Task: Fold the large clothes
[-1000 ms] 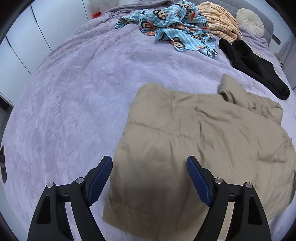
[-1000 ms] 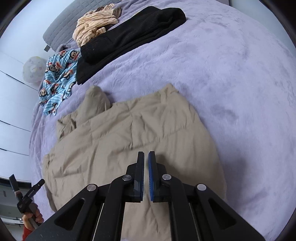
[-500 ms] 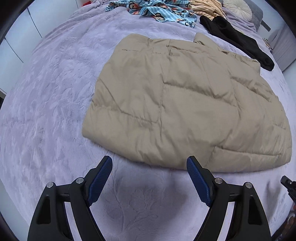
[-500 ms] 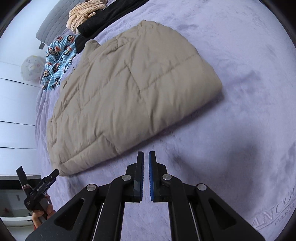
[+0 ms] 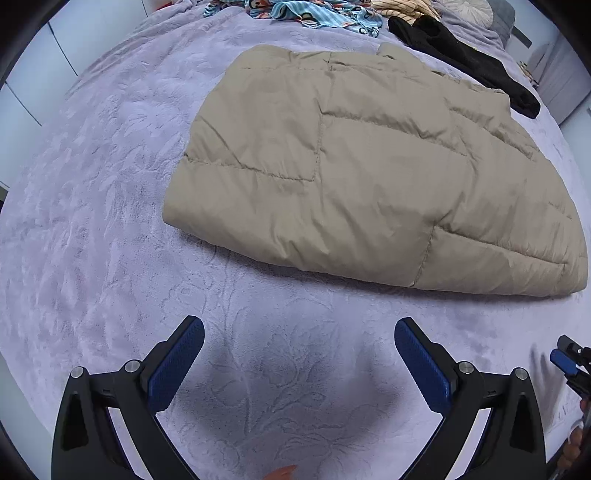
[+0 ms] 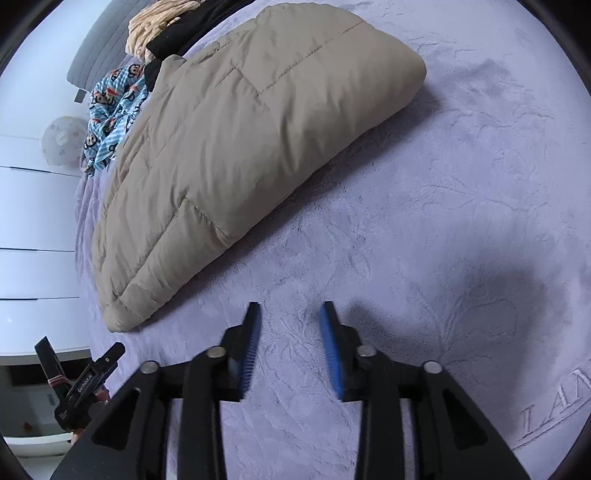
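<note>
Tan quilted jacket (image 5: 369, 177) lies folded into a puffy slab on the lavender embossed bedspread (image 5: 110, 221), free of both tools. Left gripper (image 5: 299, 363): jaws opening, blue pads spread wide, only bare bedspread between them; jacket sits at 12 to 2 o'clock from it, near edge just ahead of the tips, not touching. Right gripper (image 6: 290, 345): jaws opening, partway apart, motion-blurred, nothing between them; jacket (image 6: 240, 147) at 10 to 12 o'clock, its rounded fold corner at about 1 o'clock. Both point steeply down at the bed. Past the jacket at 12 o'clock in the left view: black garment (image 5: 461, 59), blue monkey-print cloth (image 5: 314, 14), striped cream garment (image 5: 399, 5). Round pale cushion (image 6: 61, 140) at 9 o'clock in the right view.
</note>
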